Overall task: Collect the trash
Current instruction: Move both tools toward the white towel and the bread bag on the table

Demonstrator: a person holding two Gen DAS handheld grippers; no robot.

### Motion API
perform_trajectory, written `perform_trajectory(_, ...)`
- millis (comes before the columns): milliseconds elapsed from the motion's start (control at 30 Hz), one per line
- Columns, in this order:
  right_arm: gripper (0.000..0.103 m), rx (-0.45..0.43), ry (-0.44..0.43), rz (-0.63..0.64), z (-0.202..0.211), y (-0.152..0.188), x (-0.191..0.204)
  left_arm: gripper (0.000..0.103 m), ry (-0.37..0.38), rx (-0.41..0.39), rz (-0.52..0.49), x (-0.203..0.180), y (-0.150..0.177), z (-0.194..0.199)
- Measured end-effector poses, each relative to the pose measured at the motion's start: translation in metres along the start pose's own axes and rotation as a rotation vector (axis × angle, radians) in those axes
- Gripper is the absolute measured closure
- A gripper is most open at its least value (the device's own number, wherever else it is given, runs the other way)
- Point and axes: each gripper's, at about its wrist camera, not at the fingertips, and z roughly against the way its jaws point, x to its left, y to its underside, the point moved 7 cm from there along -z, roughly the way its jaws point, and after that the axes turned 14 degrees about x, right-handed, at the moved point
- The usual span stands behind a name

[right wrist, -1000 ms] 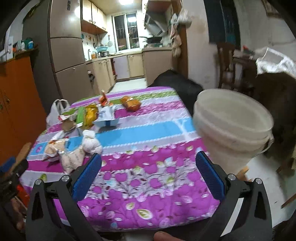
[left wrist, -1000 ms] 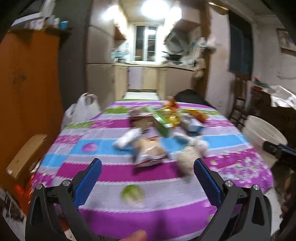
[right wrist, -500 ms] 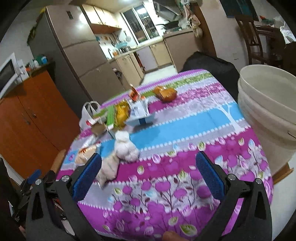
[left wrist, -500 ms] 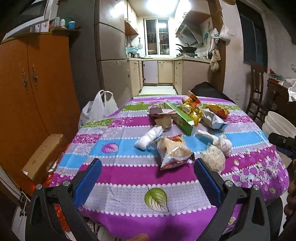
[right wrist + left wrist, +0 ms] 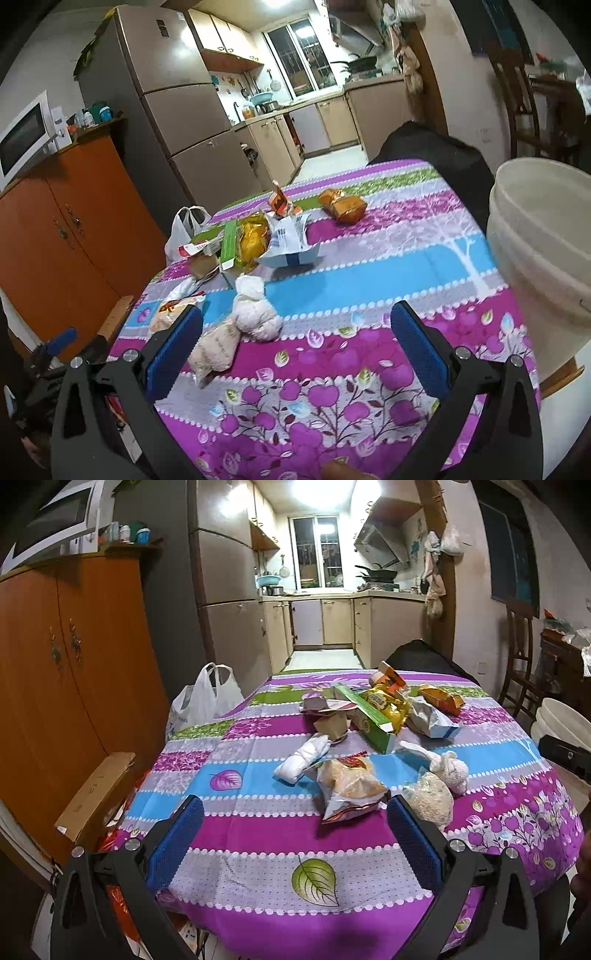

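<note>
On tabletop (image 5: pixel 258 834) with striped flowery cloth: trash heap in middle. Crumpled snack bag (image 5: pixel 351 786) nearest left tool (image 5: pixel 295 840), white lumpy bag (image 5: pixel 255 314) nearest right tool (image 5: pixel 297 349). Green box (image 5: pixel 365 716), yellow wrapper (image 5: pixel 253 236) farther back. Both tools wide apart, empty, above tabletop's near edge. White bucket (image 5: pixel 546 251) just beside tabletop, right. Plastic bag (image 5: pixel 205 701) beside orange cupboard (image 5: pixel 70 686), left.

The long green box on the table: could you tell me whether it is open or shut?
Open: the green box lies flat with its near end flap folded out; contents cannot be seen.
</note>
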Motion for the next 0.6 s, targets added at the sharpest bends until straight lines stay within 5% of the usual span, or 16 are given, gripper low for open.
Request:
perform_trajectory(300,0.005,-0.074,0.053,0.057,0.007,0.0,-0.007,0.004,-0.073,0.003,0.007,-0.006,-0.003,0.005)
perform_trajectory(600,0.005,-0.123,0.057,0.055,0.017,0.002,-0.025,0.004,-0.126,-0.084,-0.096,-0.047,-0.006,0.027)
